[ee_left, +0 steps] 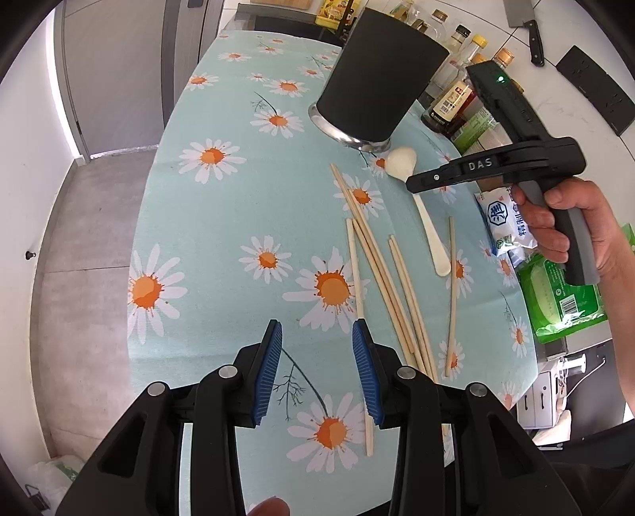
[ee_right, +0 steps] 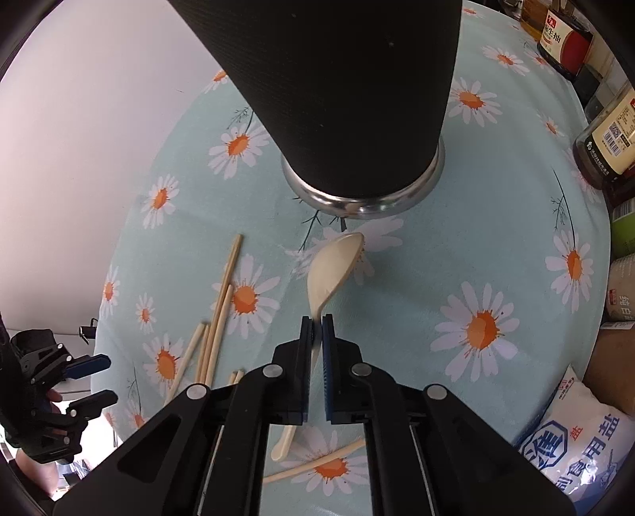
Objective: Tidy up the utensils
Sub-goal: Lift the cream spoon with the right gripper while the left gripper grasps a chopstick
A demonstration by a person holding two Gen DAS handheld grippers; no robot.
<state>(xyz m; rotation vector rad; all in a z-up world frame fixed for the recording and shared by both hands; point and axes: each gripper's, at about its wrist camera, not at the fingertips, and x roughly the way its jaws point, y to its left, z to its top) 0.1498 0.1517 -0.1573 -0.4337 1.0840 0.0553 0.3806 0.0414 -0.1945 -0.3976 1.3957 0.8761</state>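
Observation:
A white spoon [ee_right: 333,270] lies on the daisy tablecloth [ee_right: 397,317], its bowl close to the base of a tall black utensil holder [ee_right: 349,99]. My right gripper [ee_right: 316,319] is shut on the spoon's neck, and the handle runs back under the jaws. In the left wrist view the same gripper [ee_left: 412,184] comes in from the right over the spoon [ee_left: 403,162], in front of the holder [ee_left: 377,79]. Several wooden chopsticks [ee_left: 381,278] lie scattered mid-cloth. My left gripper [ee_left: 317,329] hovers open above the cloth with nothing between its blue pads; one chopstick passes by its right pad.
Sauce bottles [ee_left: 452,99] stand behind and to the right of the holder. A salt bag [ee_right: 571,448] and a green packet [ee_left: 563,301] lie along the cloth's right edge. A cleaver [ee_left: 524,20] hangs on the wall. The table drops off to the floor [ee_left: 91,238] at left.

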